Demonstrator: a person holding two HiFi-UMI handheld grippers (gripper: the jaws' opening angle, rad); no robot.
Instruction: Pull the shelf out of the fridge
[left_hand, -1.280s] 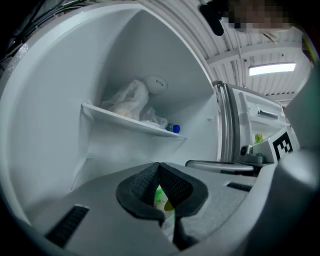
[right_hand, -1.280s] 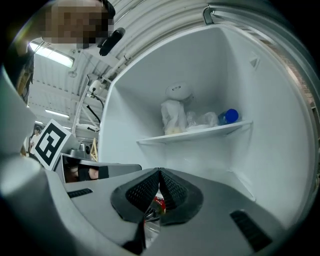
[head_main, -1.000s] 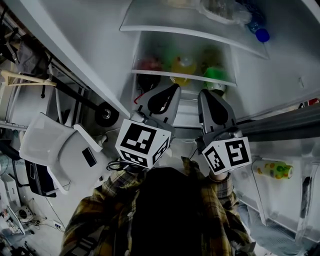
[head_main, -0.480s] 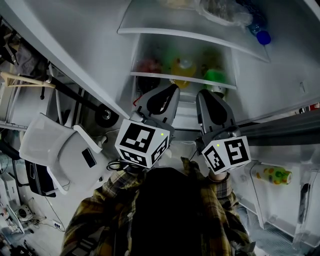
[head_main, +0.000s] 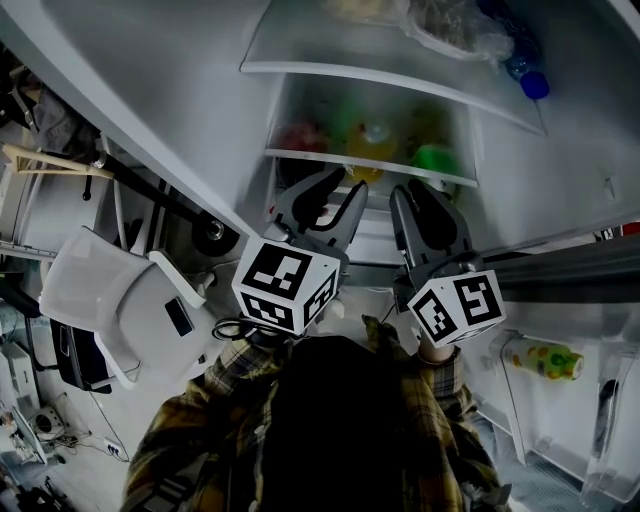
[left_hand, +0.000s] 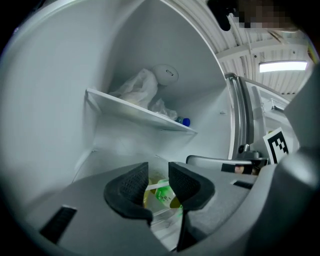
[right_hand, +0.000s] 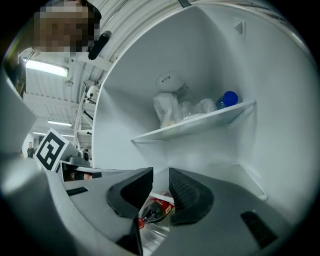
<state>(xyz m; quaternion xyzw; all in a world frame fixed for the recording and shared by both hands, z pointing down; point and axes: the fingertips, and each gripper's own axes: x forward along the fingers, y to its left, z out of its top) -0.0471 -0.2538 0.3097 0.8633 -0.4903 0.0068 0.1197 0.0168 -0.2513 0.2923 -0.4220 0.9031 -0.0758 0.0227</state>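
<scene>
Now the left claw (head_main: 340, 184) and right claw (head_main: 415, 188), jaws just opened to a modest gap with nothing gripped, hover just before the shelf (head_main: 300, 156) carrying bottles (head_main: 375, 135) inside the white fridge (head_main: 570, 150), a white chair (head_main: 110, 300) nearby.

From here my left gripper (left_hand: 159, 182) sits in the fridge, jaws just been opening, green and yellow bottles (left_hand: 165, 195) peeking through the gap, plastic bags (left_hand: 137, 87) on the upper shelf (left_hand: 125, 109).

White chair (head_main: 115, 300), ceiling strip light (left_hand: 282, 66), cluttered floor (head_main: 35, 440)
</scene>
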